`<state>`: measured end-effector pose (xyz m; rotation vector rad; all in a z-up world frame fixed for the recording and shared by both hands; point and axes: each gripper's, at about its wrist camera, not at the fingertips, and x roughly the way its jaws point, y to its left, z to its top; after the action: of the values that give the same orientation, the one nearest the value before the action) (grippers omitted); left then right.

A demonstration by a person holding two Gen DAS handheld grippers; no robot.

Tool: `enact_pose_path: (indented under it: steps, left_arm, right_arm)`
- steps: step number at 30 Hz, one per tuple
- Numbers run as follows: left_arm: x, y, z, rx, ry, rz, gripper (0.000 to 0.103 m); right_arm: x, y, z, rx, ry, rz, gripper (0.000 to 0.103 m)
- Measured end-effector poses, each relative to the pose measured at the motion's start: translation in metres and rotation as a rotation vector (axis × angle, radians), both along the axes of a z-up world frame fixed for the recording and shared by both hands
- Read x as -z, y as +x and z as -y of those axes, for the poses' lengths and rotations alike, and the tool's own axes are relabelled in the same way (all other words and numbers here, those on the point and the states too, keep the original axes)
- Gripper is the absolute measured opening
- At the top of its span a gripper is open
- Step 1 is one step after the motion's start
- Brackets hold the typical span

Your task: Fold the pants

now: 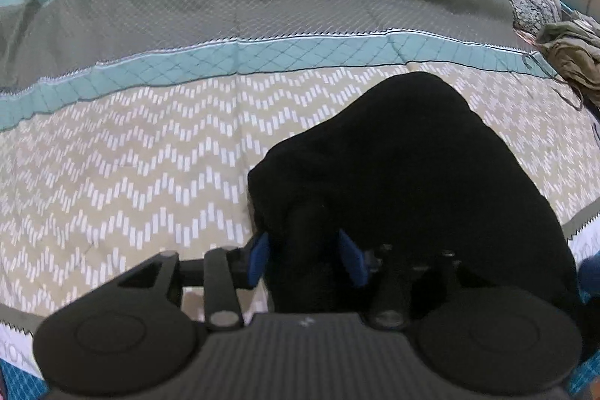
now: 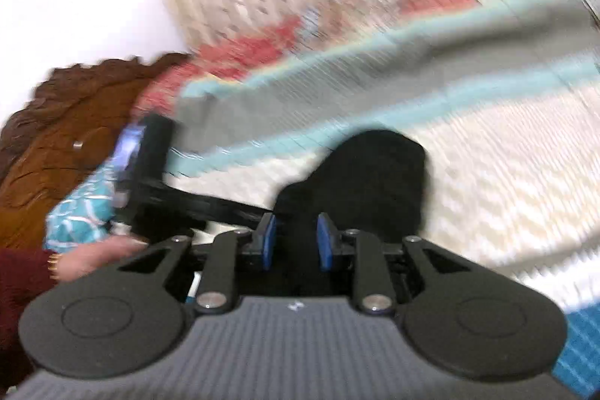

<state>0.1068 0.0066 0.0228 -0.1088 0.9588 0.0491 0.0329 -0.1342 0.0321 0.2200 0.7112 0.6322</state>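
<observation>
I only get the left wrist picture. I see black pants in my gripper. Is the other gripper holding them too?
Observer: Yes. The right gripper has black cloth of the pants between its blue pads.
Child: What is next to it on its left?
Observer: The person's hand with a dark red sleeve, holding the left gripper.
Child: Is there anything at the edge of the bed that way?
Observer: A carved brown wooden board stands there, beyond the quilt. The picture is blurred, so finer detail is lost.
</observation>
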Motion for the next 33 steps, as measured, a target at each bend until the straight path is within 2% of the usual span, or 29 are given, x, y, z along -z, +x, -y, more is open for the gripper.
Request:
enact_pose_path:
  steps: [2, 3, 6, 9, 11, 14, 15, 18, 21, 25, 27, 29, 31, 33]
  left_arm:
    - [0.003, -0.001, -0.001, -0.006, 0.001, -0.001, 0.051]
    - [0.004, -0.002, -0.001, -0.006, -0.002, -0.004, 0.054]
    - [0.001, -0.007, 0.001, -0.009, 0.004, 0.004, 0.054]
    - [-0.007, -0.014, 0.0, -0.011, 0.014, 0.011, 0.056]
    - [-0.015, -0.022, -0.005, -0.017, 0.006, 0.029, 0.056]
    - [-0.032, -0.038, -0.013, -0.041, -0.046, 0.079, 0.056]
    - [-0.038, -0.044, -0.014, -0.043, -0.066, 0.101, 0.055]
    - [-0.053, -0.052, 0.0, 0.015, -0.102, 0.158, 0.052]
    - [-0.056, -0.055, 0.022, 0.1, -0.152, 0.179, 0.051]
    - [-0.043, -0.052, 0.046, 0.171, -0.191, 0.168, 0.048]
    - [-0.03, -0.048, 0.053, 0.187, -0.214, 0.134, 0.048]
    - [-0.022, -0.047, 0.06, 0.195, -0.186, 0.126, 0.051]
    - [-0.013, -0.046, 0.065, 0.205, -0.133, 0.111, 0.055]
    - [-0.006, -0.044, 0.063, 0.205, -0.139, 0.083, 0.058]
  right_arm:
    - [0.03, 0.005, 0.001, 0.012, -0.085, -0.115, 0.028]
    - [0.048, 0.004, 0.003, 0.022, -0.085, -0.179, 0.028]
    - [0.063, -0.005, 0.019, 0.069, 0.029, -0.254, 0.032]
    - [0.051, -0.006, 0.021, 0.052, 0.011, -0.251, 0.032]
    - [0.038, -0.011, 0.022, 0.042, 0.005, -0.215, 0.036]
    - [0.016, -0.015, 0.028, 0.04, 0.051, -0.146, 0.036]
    - [0.012, -0.003, 0.027, 0.048, 0.065, -0.122, 0.036]
    - [-0.003, 0.014, 0.03, 0.077, 0.077, -0.056, 0.036]
    - [-0.014, 0.043, 0.02, 0.089, 0.06, -0.049, 0.036]
    - [-0.012, 0.081, 0.005, 0.08, 0.047, -0.082, 0.035]
    - [-0.004, 0.104, -0.006, 0.046, 0.043, -0.141, 0.035]
    - [0.004, 0.119, -0.015, 0.03, 0.016, -0.2, 0.034]
    - [0.019, 0.13, -0.024, 0.02, -0.071, -0.228, 0.034]
    - [0.041, 0.137, -0.033, 0.029, -0.208, -0.212, 0.043]
